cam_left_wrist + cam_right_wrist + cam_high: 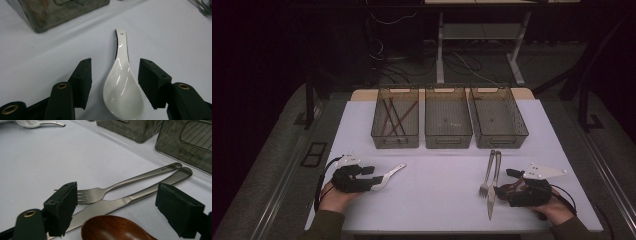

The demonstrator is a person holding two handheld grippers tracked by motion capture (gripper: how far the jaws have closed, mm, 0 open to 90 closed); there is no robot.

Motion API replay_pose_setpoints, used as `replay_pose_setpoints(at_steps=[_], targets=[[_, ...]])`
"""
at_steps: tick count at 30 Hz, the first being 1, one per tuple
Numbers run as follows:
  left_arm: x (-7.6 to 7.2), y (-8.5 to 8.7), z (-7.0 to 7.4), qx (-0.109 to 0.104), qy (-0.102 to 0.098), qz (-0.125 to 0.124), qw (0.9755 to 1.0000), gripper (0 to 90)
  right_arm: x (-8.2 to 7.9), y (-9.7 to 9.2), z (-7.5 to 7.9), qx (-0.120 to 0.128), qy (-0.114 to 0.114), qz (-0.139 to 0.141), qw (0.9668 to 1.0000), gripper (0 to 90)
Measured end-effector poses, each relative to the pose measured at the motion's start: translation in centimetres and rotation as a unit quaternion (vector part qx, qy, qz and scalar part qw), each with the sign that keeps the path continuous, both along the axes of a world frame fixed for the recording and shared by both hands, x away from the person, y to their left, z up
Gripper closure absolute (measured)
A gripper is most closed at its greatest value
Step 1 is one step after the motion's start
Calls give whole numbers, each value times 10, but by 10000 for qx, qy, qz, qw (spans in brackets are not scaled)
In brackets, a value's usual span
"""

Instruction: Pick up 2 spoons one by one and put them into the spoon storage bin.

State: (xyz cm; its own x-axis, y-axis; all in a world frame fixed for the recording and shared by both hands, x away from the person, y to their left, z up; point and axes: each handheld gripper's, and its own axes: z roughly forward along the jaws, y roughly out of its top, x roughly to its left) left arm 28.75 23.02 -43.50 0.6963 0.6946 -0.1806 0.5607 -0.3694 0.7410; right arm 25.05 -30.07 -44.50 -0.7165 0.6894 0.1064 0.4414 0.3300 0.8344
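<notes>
A white ceramic spoon [393,172] lies on the white table [437,200] at the left, handle pointing away. My left gripper [379,181] straddles its bowl. In the left gripper view the spoon [122,85] sits between the black pads [83,80] of the left gripper [115,61] with a gap on the left side, so the jaws stand open. At the right a fork [487,175] and a knife [494,185] lie side by side. My right gripper [504,187] is open beside them, with a brown wooden spoon [112,228] lying low between the jaws of the right gripper [117,186].
Three grey see-through bins stand in a row at the back: the left bin [395,145] holds brown chopsticks [394,117], the middle bin [448,142] and right bin [502,141] look bare. Open tabletop lies between the two grippers.
</notes>
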Motion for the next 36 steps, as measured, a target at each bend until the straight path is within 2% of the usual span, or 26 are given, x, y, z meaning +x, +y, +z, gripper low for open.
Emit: replay_pose_setpoints(at_steps=[6,16,17,23,26,30,36], targets=[[0,-2,-3,80,122,-90,9999,466,0,0,0,-32,3,17,10000,176],[-1,-5,-5,290,215,-238,9991,494,0,1,-1,-66,-2,24,10000,176],[-1,-6,-5,259,222,-203,9992,497,0,1,-1,-67,-5,27,10000,176],[-2,-10,-6,435,243,-335,9982,517,-1,1,-1,-90,-5,29,10000,176],[-3,-13,-6,593,218,-423,9971,532,-1,1,-1,-97,-13,29,9999,176],[-5,-16,-5,709,190,-532,9959,583,-1,1,-1,-111,-8,32,9999,177],[-6,-19,-4,741,203,-611,9952,648,-1,2,-1,-123,3,43,9999,177]])
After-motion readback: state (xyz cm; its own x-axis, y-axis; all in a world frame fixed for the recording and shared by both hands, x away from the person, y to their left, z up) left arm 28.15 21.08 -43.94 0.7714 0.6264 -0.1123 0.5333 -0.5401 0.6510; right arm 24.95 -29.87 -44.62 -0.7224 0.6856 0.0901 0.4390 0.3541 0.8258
